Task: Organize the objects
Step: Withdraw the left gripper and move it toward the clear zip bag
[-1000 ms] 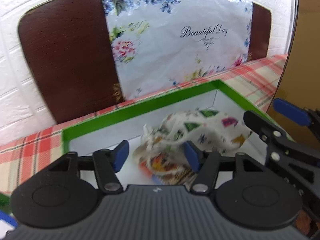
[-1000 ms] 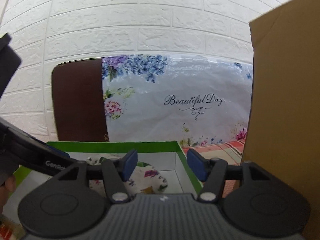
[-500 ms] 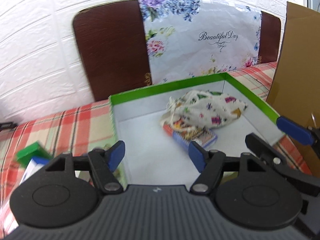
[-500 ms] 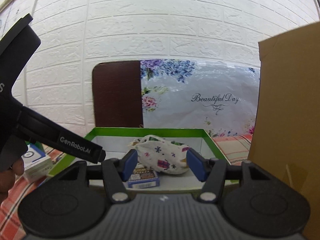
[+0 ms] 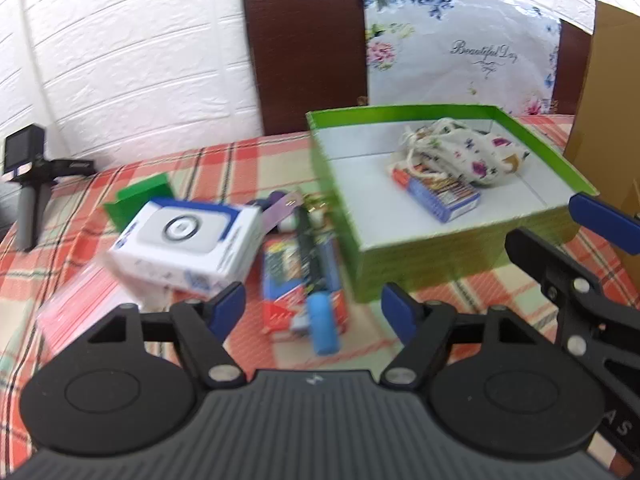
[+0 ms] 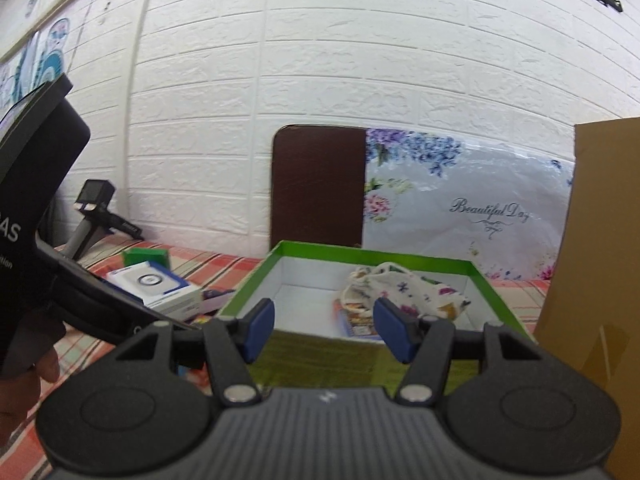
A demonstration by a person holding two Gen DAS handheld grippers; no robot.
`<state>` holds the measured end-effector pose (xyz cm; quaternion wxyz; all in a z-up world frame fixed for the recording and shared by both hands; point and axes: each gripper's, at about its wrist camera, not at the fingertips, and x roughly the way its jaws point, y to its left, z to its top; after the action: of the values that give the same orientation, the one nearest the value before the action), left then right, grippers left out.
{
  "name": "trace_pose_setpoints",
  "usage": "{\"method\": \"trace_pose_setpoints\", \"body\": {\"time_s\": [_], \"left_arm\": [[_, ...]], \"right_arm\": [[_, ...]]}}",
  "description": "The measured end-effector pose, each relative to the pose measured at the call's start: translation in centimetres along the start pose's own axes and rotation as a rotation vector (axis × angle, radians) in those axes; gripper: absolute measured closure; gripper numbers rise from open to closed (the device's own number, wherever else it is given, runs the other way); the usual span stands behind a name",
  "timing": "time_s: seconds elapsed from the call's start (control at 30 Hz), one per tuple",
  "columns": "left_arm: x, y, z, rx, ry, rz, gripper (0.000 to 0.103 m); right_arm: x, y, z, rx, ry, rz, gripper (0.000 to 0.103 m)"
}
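Left of the green box (image 5: 460, 248), loose items wait; left gripper (image 5: 312, 306), jaws just widening, empty. Line up w/ blue tube (image 5: 322, 324) lengthwise, then pinch. Right gripper (image 6: 324, 330) spread, empty.

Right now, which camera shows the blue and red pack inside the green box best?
The left wrist view: the pack lies nearly whole beside the floral pouch. In the right wrist view its corner shows, partly behind a finger.

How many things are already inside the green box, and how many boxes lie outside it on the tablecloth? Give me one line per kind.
Inside the green box:
floral cloth pouch: 1
blue card pack: 1
Outside, on the tablecloth:
white and blue box: 1
small green box: 1
red and blue flat pack: 1
Total: 5
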<state>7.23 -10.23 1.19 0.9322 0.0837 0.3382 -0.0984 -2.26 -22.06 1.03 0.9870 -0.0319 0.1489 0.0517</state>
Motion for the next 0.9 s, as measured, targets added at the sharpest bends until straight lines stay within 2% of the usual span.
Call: {"method": "trace_pose_setpoints", "body": {"time_s": [0.33,0.9], "left_arm": [[-0.5,3.2,-3.7,-0.045,0.041,0.052,0.025],[-0.2,7.4,-6.8,-0.109,0.081,0.118,0.024]], "right_arm": [[-0.9,4.5,-1.7,-0.063,0.087,0.125,0.046],[-1.0,7.6,-2.2,-0.109,0.132,0.193,0.046]]}}
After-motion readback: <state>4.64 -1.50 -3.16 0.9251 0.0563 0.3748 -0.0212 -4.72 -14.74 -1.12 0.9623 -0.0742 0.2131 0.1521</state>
